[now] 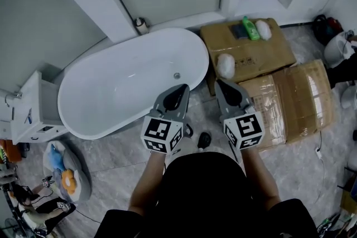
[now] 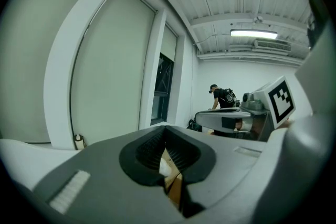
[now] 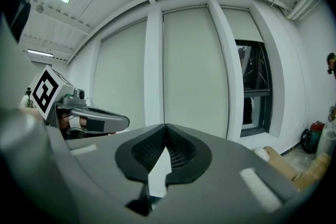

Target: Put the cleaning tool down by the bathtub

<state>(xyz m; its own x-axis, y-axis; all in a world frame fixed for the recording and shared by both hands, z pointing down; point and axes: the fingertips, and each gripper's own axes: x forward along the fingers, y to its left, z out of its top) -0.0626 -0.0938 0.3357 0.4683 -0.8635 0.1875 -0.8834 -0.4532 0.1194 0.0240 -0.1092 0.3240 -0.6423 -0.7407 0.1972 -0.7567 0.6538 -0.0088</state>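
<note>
The white oval bathtub (image 1: 111,98) fills the middle left of the head view. A white fluffy cleaning pad (image 1: 226,66) lies on the near corner of a cardboard box (image 1: 273,56) right of the tub. My left gripper (image 1: 183,88) is held over the tub's near right rim. My right gripper (image 1: 219,82) is just below the pad. Both are tilted upward, side by side, with jaws closed tip to tip and nothing between them. The left gripper (image 2: 166,128) and right gripper (image 3: 166,126) look toward the window wall.
A green bottle (image 1: 250,28), a dark flat item (image 1: 240,31) and another white pad (image 1: 263,30) lie at the box's far end. A second taped box (image 1: 295,100) sits lower right. A small black object (image 1: 204,140) lies on the floor. A person (image 2: 223,97) stands far off.
</note>
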